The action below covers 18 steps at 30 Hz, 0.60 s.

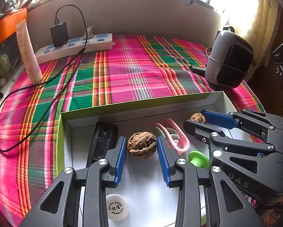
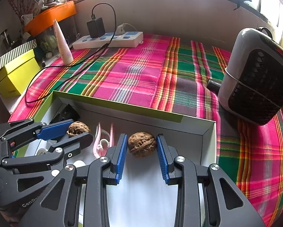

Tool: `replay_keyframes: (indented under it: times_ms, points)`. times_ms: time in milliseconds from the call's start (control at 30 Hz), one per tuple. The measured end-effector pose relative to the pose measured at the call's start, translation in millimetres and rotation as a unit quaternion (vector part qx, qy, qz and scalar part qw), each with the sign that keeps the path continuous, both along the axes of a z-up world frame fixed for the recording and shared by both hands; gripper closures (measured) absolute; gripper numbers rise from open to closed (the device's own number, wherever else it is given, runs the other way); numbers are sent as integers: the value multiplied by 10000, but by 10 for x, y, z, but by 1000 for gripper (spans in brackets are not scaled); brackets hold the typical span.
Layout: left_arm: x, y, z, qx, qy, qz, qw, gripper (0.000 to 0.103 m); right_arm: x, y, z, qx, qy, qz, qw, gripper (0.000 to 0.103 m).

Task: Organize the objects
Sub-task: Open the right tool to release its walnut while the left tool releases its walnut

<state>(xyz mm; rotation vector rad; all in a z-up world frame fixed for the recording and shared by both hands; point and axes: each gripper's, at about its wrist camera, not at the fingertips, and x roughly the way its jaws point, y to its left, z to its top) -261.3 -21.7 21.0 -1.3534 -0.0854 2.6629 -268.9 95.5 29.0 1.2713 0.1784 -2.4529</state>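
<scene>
While the bench under its pink, green and orange plaid cloth [image 1: 137, 70] carries only things that look like fixtures, the sorting seems to be centred on the shallow white cardboard box with a lime-green outer wall [image 1: 141, 106] at the near edge. Along the far left sits a white power strip with blue sockets [image 1: 75, 45], with a white squeeze tube [image 1: 27, 53] standing beside it, and a grey and black small heater [image 1: 230, 60] stands at the far right. Inside the box lie a black rectangular device [image 1: 103, 138] at the left, a pink plastic clip [image 1: 174, 134] near the middle, a bright green round plastic piece [image 1: 198, 158] and a white round lid with printed characters [image 1: 117, 210] at the near side. Two wrinkled brown walnuts are in play: the left gripper [image 1: 141, 147] brackets the left walnut [image 1: 141, 144] with blue pads narrowly apart and apparently not yet pressing, and the right gripper [image 2: 142, 145] brackets the right walnut [image 2: 142, 143] likewise. Judging by this, both walnuts rest on the box floor, neither lifted, so the task looks well under way but unfinished.
</scene>
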Motion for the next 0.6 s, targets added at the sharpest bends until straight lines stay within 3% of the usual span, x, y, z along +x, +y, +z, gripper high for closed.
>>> replay_keyframes:
  times_ms: [133,300,600]
  points:
    - [23,3,19,-13,20,-1,10000,68,21,3,13,1,39,-24,10000,70]
    - [70,11,68,-70,91,25,9999,67,40,31,38,13,96,-86,9999,61]
    - [218,24,154,-73,176,62,9998,65,173,89,121,-30,203,-221,9995,61]
